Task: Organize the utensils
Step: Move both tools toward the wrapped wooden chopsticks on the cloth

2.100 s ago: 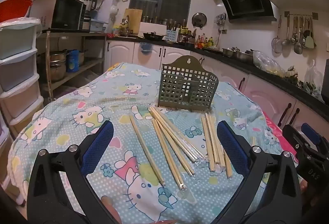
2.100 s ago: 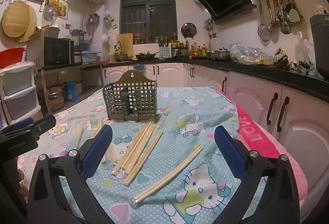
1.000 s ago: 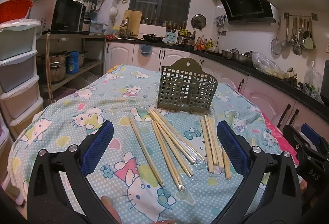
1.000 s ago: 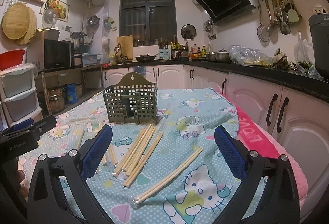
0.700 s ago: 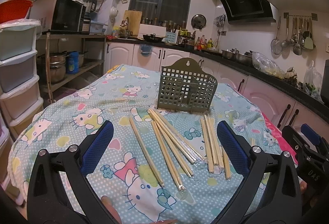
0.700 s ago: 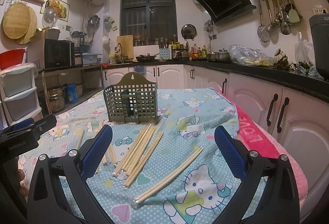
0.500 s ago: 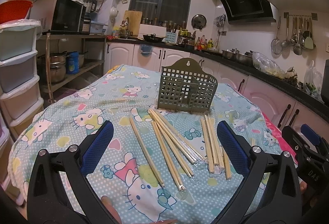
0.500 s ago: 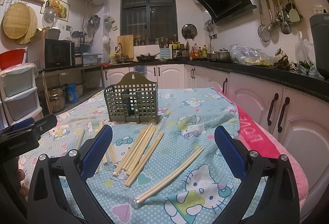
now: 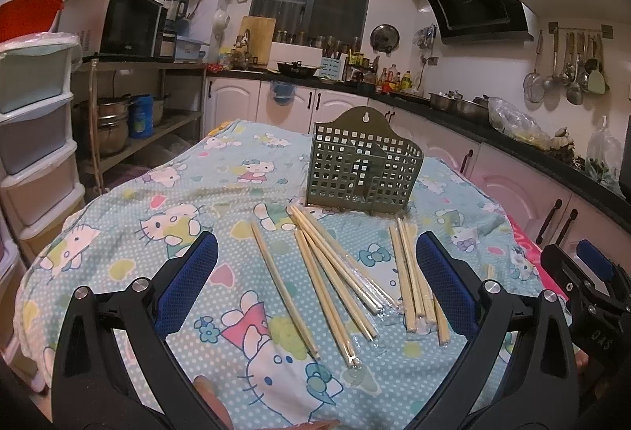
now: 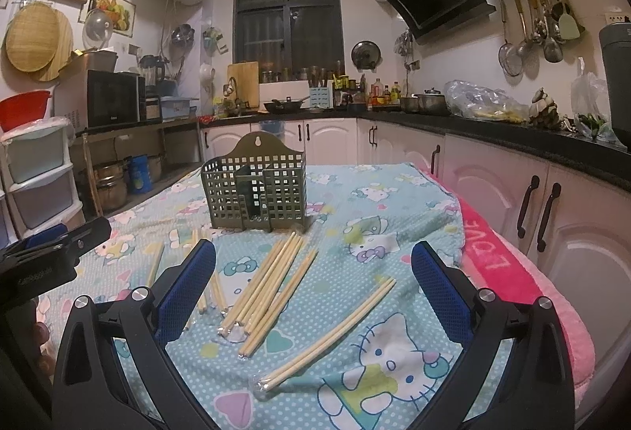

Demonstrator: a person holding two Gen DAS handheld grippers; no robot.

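Lying before both wide-open hand-held grippers (image 9: 315,274) (image 10: 313,278): slim wooden chopsticks (image 9: 331,272), perforated olive plastic caddy (image 9: 363,170).

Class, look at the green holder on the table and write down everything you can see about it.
The green holder is an olive, plastic-looking basket with square-grid walls and a raised arched back with a keyhole hanging slot. An inner divider splits it into compartments, which look empty. It stands upright on the cartoon-print tablecloth, beyond the scattered chopsticks. Neither tool touches it.
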